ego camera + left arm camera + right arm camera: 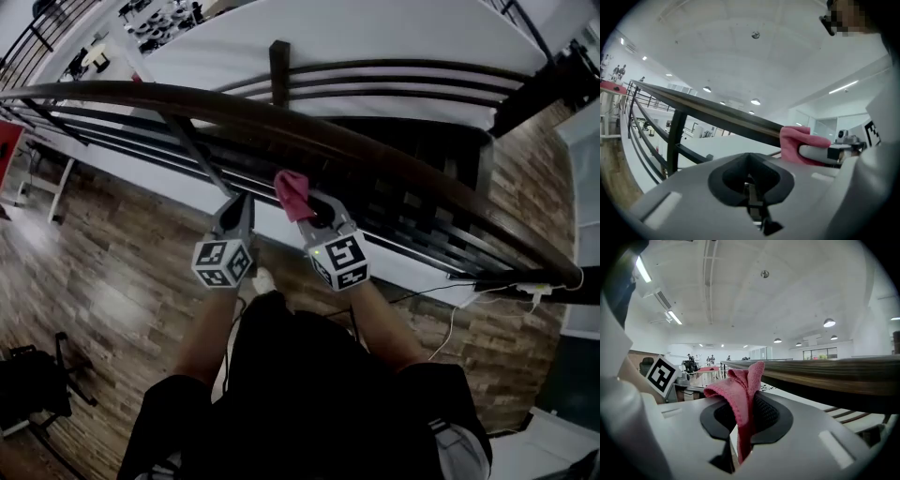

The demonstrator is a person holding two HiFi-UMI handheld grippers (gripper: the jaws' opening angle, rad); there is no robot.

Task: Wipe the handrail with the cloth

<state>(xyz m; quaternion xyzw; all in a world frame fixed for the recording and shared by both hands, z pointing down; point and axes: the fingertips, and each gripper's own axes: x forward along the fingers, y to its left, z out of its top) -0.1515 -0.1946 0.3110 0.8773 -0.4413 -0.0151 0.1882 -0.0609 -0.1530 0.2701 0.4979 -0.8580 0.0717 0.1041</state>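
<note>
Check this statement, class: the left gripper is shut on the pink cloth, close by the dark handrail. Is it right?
Wrong gripper: the right gripper is shut on the pink cloth, close by the dark handrail, as the right gripper view shows. The left gripper holds nothing.

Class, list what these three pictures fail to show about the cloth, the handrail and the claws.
Whether the cloth touches the handrail: head view too dark, and they overlap.
The handrail's ends: cut off by the head view's edges.
The cloth's lower end: buried in the right claw, right gripper view.
</note>
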